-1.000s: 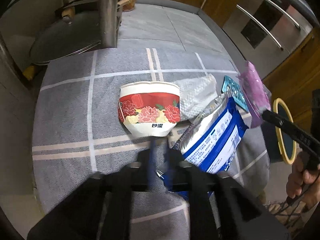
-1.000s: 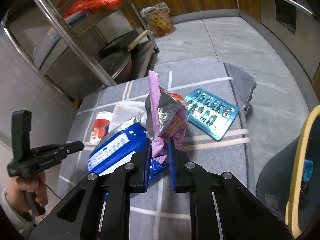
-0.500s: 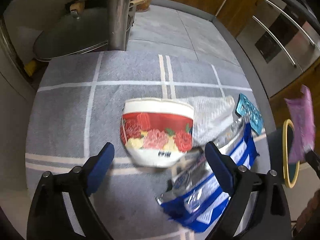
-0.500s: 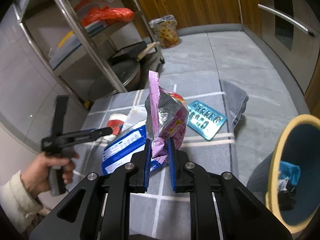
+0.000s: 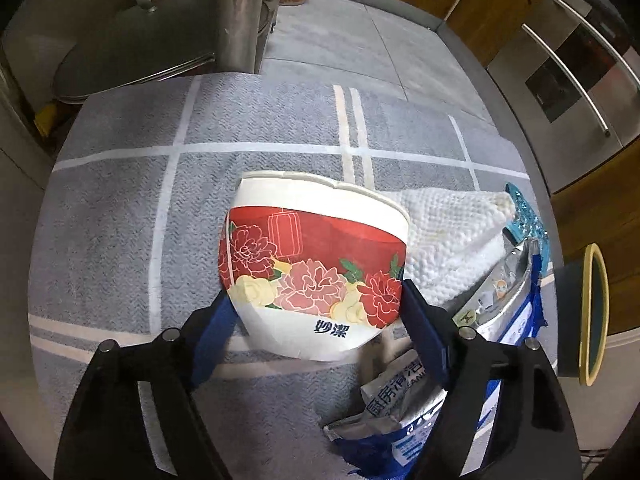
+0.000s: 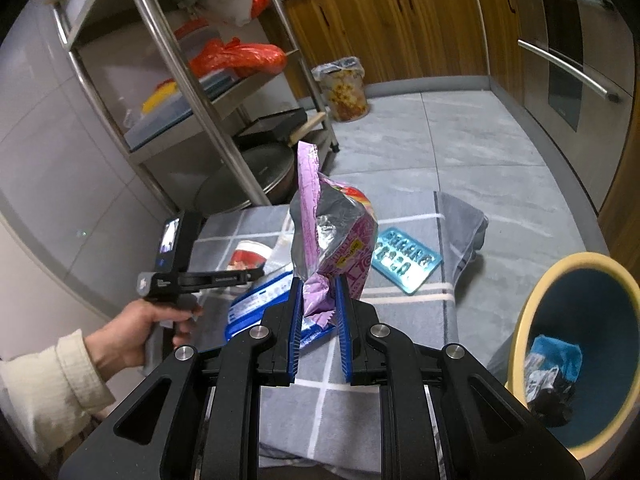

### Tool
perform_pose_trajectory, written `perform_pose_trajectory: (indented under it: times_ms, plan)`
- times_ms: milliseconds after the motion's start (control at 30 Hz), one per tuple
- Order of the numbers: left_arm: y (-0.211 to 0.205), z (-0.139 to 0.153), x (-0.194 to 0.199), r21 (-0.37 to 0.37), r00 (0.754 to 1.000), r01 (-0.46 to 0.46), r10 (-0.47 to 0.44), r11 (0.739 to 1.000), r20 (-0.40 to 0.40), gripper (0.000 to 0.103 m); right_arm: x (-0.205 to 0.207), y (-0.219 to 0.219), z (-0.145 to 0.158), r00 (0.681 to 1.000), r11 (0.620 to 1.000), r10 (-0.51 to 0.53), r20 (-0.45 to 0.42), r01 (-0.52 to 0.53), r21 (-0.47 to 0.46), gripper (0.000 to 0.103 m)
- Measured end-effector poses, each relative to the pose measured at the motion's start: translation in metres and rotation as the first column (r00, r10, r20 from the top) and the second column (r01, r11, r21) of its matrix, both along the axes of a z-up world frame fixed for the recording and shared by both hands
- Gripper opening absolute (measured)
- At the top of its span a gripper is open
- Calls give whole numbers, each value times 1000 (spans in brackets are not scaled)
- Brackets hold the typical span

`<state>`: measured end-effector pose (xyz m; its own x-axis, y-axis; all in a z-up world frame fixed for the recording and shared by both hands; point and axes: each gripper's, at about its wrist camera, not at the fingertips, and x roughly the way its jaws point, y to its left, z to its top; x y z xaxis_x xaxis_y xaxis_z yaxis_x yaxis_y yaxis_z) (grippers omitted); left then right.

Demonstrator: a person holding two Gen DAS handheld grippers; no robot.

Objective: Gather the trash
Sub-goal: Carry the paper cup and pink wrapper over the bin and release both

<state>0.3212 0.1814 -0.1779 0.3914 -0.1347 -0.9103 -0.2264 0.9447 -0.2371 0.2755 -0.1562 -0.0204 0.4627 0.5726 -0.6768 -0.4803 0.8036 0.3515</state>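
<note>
Right wrist view: pink snack wrapper (image 6: 328, 236) hangs pinched in the right gripper (image 6: 319, 304), above the tabletop's (image 6: 400, 316) near edge beside the bin (image 6: 576, 356). Left gripper (image 5: 316, 312), jaws just closing, brackets the flattened paper bowl (image 5: 316, 264) mid-tabletop; contact is unclear.
</note>
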Motion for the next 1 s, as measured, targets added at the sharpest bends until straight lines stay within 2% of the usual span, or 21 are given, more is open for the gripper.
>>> perform_pose_trajectory:
  times_ms: [167, 367, 533, 733, 867, 1000]
  plan:
    - [6, 14, -12, 8, 999, -6, 6, 1000, 35, 77, 0, 0, -3, 1000, 1000, -4, -6, 4, 0, 18]
    - [11, 45, -28, 3, 994, -39, 38, 999, 103, 77, -4, -7, -1, 1000, 1000, -16, -9, 16, 10, 18]
    - [-7, 77, -38, 21, 986, 6, -9, 1000, 164, 77, -8, -24, 3, 999, 999, -46, -2, 46, 16, 18]
    - [-65, 116, -39, 60, 962, 135, -146, 989, 232, 77, -15, -58, 8, 993, 993, -114, 8, 114, 19, 18]
    - [-115, 136, -41, 79, 930, 238, -251, 968, 268, 77, -22, -86, 10, 987, 987, -159, 23, 159, 1, 18]
    - [-182, 152, -45, 91, 880, 361, -371, 928, 297, 77, -30, -121, 7, 975, 975, -220, 22, 220, -11, 18]
